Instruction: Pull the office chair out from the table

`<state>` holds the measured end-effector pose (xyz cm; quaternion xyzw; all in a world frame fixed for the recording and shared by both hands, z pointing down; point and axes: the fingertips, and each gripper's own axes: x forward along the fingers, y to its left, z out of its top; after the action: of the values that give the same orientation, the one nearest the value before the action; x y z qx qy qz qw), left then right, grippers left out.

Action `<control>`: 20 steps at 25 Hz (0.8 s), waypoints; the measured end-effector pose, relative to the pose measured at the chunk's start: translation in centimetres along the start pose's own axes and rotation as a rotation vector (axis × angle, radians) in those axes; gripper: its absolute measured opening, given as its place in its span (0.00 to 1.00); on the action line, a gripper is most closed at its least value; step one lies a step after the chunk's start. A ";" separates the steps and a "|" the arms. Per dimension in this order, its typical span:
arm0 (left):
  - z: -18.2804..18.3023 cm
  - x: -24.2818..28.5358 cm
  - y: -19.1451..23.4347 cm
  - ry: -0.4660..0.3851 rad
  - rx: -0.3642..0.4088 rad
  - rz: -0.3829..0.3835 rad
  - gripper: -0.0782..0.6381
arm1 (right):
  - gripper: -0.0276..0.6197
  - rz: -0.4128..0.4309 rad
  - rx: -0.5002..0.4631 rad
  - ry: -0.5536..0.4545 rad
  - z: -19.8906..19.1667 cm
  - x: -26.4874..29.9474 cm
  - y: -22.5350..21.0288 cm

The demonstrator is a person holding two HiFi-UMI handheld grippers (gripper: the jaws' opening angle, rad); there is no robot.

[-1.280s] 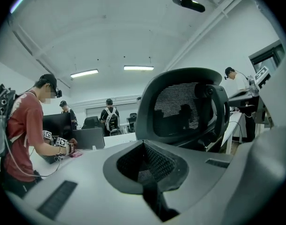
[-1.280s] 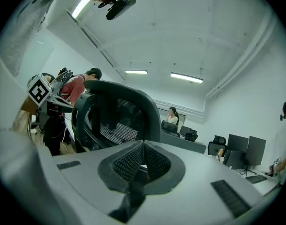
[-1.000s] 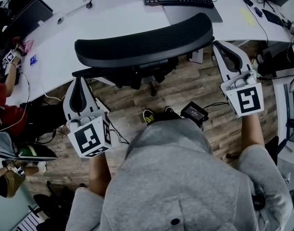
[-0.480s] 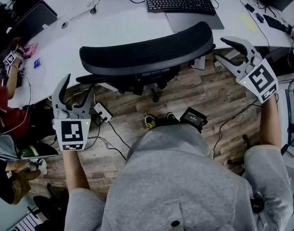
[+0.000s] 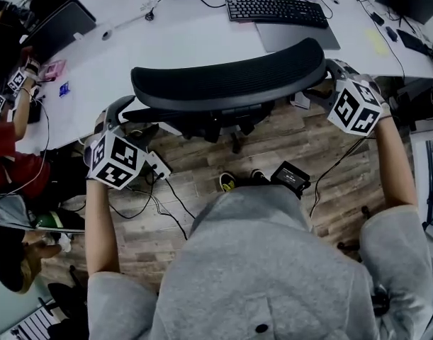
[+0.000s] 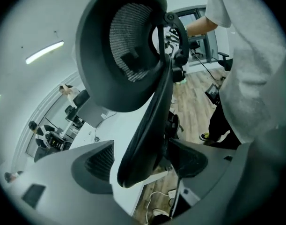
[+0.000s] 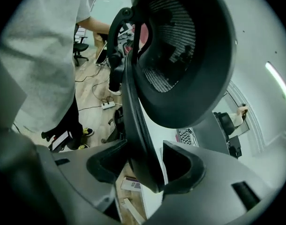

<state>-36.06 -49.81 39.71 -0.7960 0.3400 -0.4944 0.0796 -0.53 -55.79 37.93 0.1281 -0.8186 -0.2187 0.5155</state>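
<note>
Straddling the left edge of the backrest (image 5: 227, 83), the left gripper (image 5: 124, 117) stands wide open, its jaws just having been opening around it without clamping. The office chair (image 5: 217, 116) sits drawn up against the white table (image 5: 181, 37). The right gripper (image 5: 334, 73), jaws likewise just opening, stands open astride the backrest's right edge.

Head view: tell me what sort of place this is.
Probably a shared office: a long white desk with a keyboard on it, a mesh chair drawn up to its edge, and cables trailing over the wood floor.
</note>
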 end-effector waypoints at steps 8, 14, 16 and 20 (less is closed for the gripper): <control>-0.5 3.1 -1.4 0.053 0.035 -0.172 0.60 | 0.39 0.083 -0.087 0.034 -0.1 3.5 1.2; -1.1 3.7 -1.4 0.118 0.123 -0.172 0.52 | 0.26 0.067 -0.161 0.046 -0.2 4.8 0.9; -1.0 3.8 -0.9 0.123 0.165 -0.143 0.32 | 0.23 0.058 -0.177 0.059 -0.5 4.8 0.8; -0.8 3.6 -0.8 0.096 0.186 -0.144 0.30 | 0.23 0.052 -0.174 0.090 -0.7 4.9 0.7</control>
<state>-35.39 -51.27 43.16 -0.7829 0.2380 -0.5658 0.1012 -2.05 -57.43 42.41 0.0710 -0.7755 -0.2696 0.5665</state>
